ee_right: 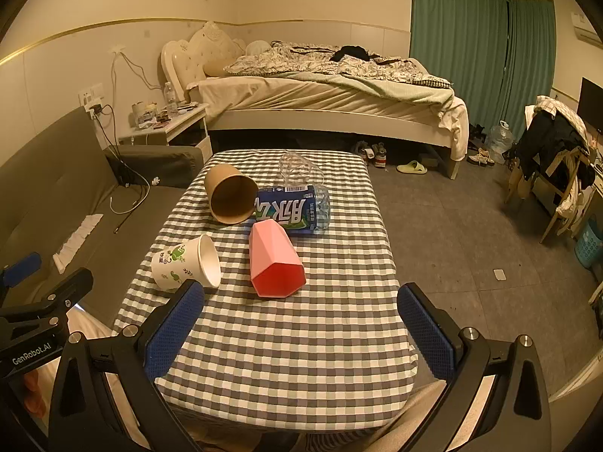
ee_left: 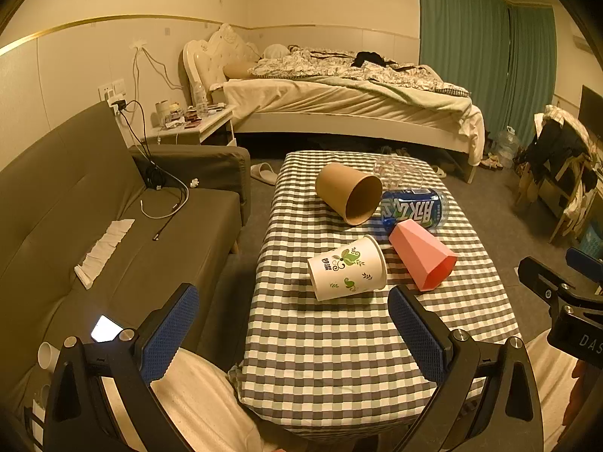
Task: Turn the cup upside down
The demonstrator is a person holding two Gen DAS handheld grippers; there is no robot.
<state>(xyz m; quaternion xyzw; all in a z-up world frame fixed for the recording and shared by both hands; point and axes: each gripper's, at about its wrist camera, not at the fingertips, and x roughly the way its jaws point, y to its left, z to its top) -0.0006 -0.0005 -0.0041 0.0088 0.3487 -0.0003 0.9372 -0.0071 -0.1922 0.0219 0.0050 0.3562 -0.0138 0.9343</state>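
Three cups lie on their sides on the checked table [ee_left: 339, 346] [ee_right: 301, 339]. A white paper cup with green print [ee_left: 347, 273] [ee_right: 184, 263] lies nearest the left. A pink faceted cup [ee_left: 422, 256] [ee_right: 275, 260] lies beside it, mouth toward me. A brown paper cup [ee_left: 348, 193] [ee_right: 229, 199] lies farther back. My left gripper [ee_left: 294, 333] is open and empty, just short of the white cup. My right gripper [ee_right: 301, 335] is open and empty, short of the pink cup.
A blue-labelled plastic bottle [ee_left: 414, 209] [ee_right: 294, 209] lies behind the pink cup, and a clear plastic cup [ee_left: 392, 169] [ee_right: 297, 167] behind that. A grey sofa [ee_left: 94, 226] runs along the table's left side. A bed [ee_left: 339, 90] stands behind.
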